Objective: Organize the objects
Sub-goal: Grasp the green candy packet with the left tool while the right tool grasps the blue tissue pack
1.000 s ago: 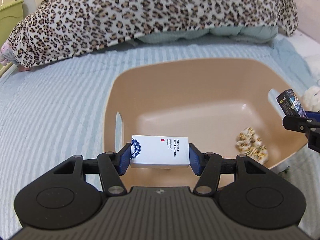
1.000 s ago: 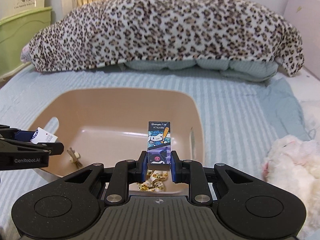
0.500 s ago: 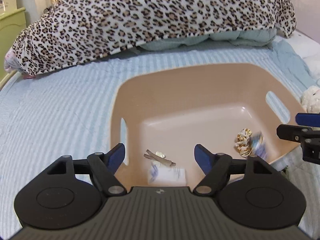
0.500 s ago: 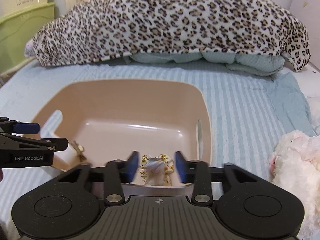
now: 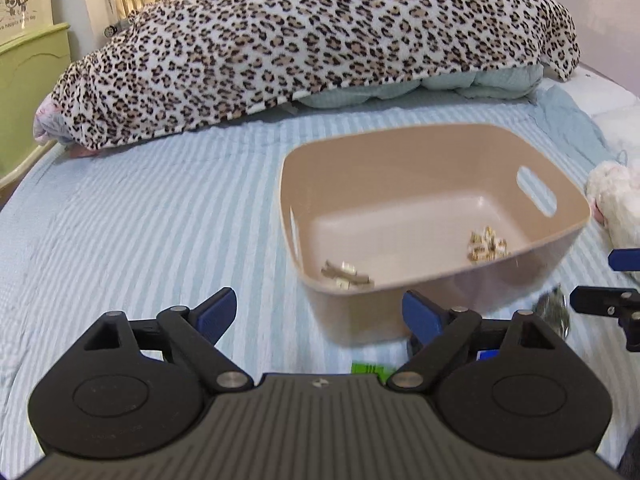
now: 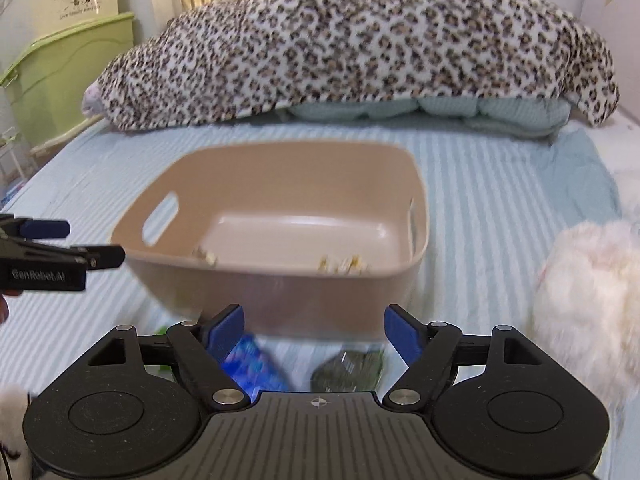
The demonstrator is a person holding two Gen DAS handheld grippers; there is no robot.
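Both claws, left claw (image 5: 318,314) and right claw (image 6: 314,332), are hanging wide and empty just in front of the tan basket (image 6: 280,288) on the bed, likely lining up the blue packet (image 6: 252,368) and dark pouch (image 6: 346,368) lying before it.

A home bedroom: a striped bedsheet (image 5: 140,216) underfoot, a leopard-print blanket (image 5: 320,40) heaped at twelve o'clock, a plush toy (image 6: 588,292) at three.
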